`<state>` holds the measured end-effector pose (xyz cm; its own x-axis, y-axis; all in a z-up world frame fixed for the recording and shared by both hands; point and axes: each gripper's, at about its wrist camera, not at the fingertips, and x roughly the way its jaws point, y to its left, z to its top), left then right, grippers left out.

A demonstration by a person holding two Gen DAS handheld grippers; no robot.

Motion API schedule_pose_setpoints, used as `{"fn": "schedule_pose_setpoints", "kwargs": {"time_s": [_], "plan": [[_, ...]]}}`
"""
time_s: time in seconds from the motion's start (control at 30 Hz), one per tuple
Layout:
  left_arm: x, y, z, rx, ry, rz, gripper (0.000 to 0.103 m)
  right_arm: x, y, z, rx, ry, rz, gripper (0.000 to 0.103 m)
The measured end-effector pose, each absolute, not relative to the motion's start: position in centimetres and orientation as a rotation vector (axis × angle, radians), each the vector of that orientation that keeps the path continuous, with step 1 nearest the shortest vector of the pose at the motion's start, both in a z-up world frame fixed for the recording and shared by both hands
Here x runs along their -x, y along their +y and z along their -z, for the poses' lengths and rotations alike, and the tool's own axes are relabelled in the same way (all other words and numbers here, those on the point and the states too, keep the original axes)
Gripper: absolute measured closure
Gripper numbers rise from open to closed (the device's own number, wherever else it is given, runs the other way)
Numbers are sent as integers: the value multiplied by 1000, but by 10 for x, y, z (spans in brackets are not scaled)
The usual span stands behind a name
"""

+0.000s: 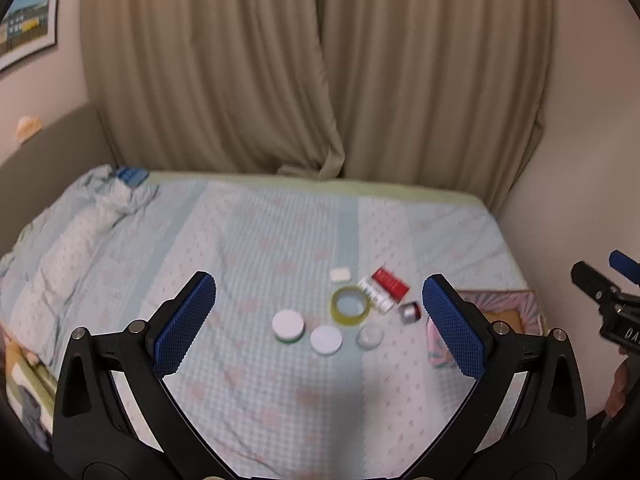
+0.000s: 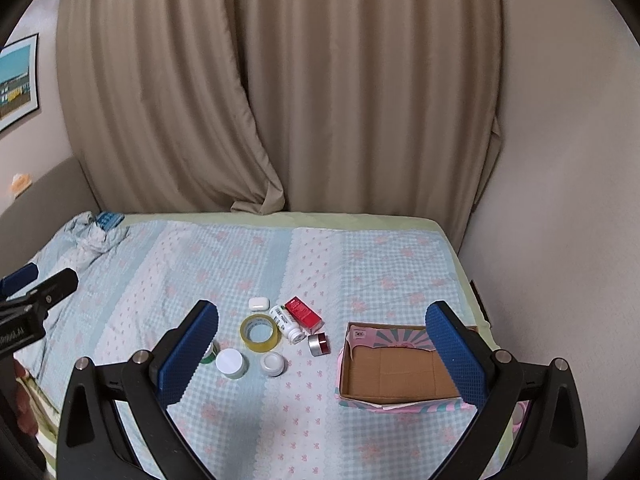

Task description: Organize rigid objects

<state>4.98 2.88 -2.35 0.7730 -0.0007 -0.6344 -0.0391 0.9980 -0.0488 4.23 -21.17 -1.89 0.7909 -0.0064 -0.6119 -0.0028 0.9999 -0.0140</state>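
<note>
A bed (image 2: 360, 256) with a pale blue, pink-flowered cover fills the lower half of both views, with beige curtains (image 2: 280, 80) hanging behind it. At lower right of the right wrist view an open cardboard box (image 2: 396, 376) with pink patterned sides lies on the cover, holding nothing. The left gripper (image 1: 320, 320) and the right gripper (image 2: 322, 350) both hang above the bed with blue-padded fingers spread wide, gripping nothing.

The rigid objects cluster at centre frame, left of the box. A yellow tape roll (image 2: 259, 333) lies flat. Just right of it lie a white bottle (image 2: 287, 323) on its side and a red carton (image 2: 303, 312), side by side. A white-lidded jar (image 2: 229, 362), a smaller clear jar (image 2: 273, 363) and a small red pot (image 2: 319, 344) (tipped on its side) sit nearer the camera. A white earbud case (image 2: 258, 303) lies beyond the tape.
</note>
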Motion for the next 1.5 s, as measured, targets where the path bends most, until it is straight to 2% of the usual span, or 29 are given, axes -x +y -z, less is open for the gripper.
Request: {"fn": "schedule_pose_setpoints", "kwargs": {"time_s": [0.43, 0.83, 1.07, 1.13, 1.27, 1.5], "plan": [[-131, 98, 149, -31, 937, 110, 0, -95, -171, 108, -156, 852, 125, 0], [-208, 123, 325, -181, 1142, 232, 0, -165, -127, 256, -271, 1051, 222, 0], [-237, 106, 404, -214, 1198, 258, 1, -205, -129, 341, -309, 1156, 214, 0], [-242, 101, 417, -227, 1193, 266, 0, -213, -132, 360, -338, 1181, 210, 5], [-255, 88, 440, -256, 1181, 285, 1, -228, -134, 392, -370, 1224, 219, 7], [-268, 72, 458, -279, 1163, 330, 2, -251, -135, 436, -407, 1316, 212, 26]]}}
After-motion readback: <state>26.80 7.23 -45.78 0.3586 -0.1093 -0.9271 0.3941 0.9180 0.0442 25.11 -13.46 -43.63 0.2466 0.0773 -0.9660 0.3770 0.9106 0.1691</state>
